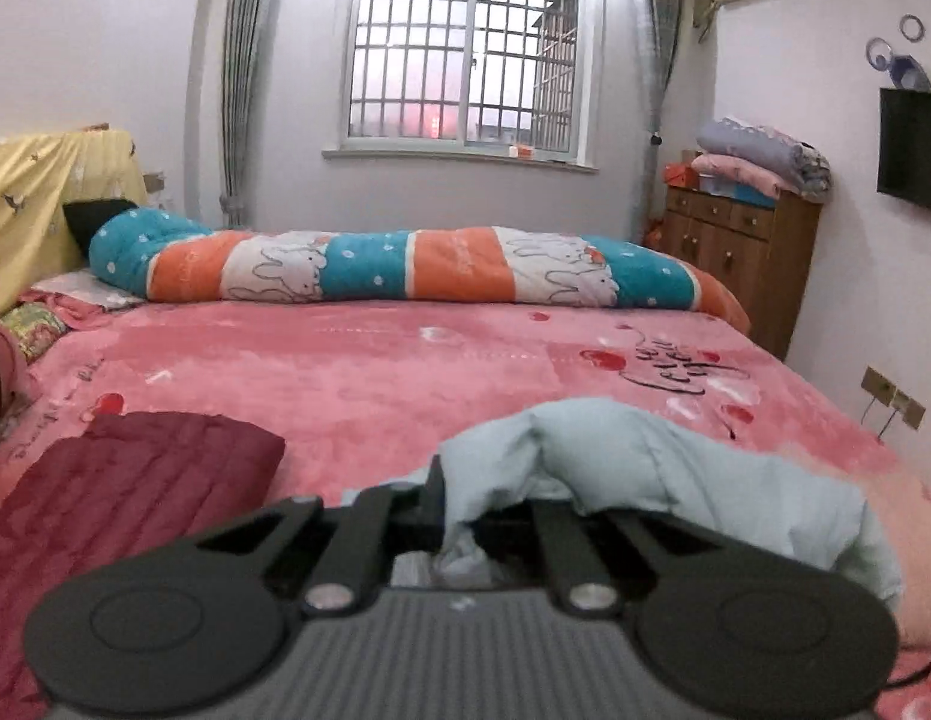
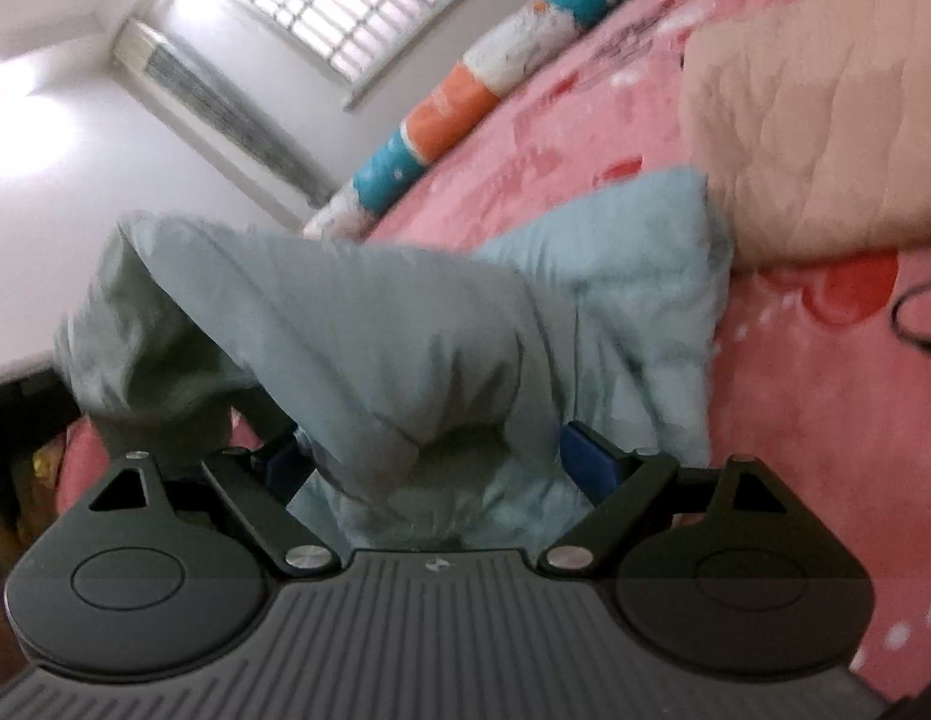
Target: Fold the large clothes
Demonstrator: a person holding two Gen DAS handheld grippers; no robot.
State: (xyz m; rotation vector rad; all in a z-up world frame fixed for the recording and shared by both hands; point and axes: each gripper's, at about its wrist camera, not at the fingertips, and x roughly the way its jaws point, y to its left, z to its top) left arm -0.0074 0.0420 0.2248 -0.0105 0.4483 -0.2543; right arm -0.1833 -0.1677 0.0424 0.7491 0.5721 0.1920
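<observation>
A pale blue padded garment (image 1: 645, 456) lies bunched on the pink blanket (image 1: 375, 372) of the bed. In the left wrist view my left gripper (image 1: 465, 498) is shut on a fold of it, and cloth drapes over the right finger and hangs between the two. In the right wrist view the same garment (image 2: 405, 312) rises in a ridge to the upper left and covers my right gripper (image 2: 435, 456). Its blue pads (image 2: 585, 462) stand wide apart with cloth bunched between them. The fingertips are hidden, so a grip does not show.
A maroon folded garment (image 1: 123, 480) lies at the left. A peach quilted piece (image 2: 813, 120) lies beside the blue garment. A rolled striped quilt (image 1: 405, 264) runs along the bed's far edge under the window. A wooden dresser (image 1: 735, 252) stands at the back right.
</observation>
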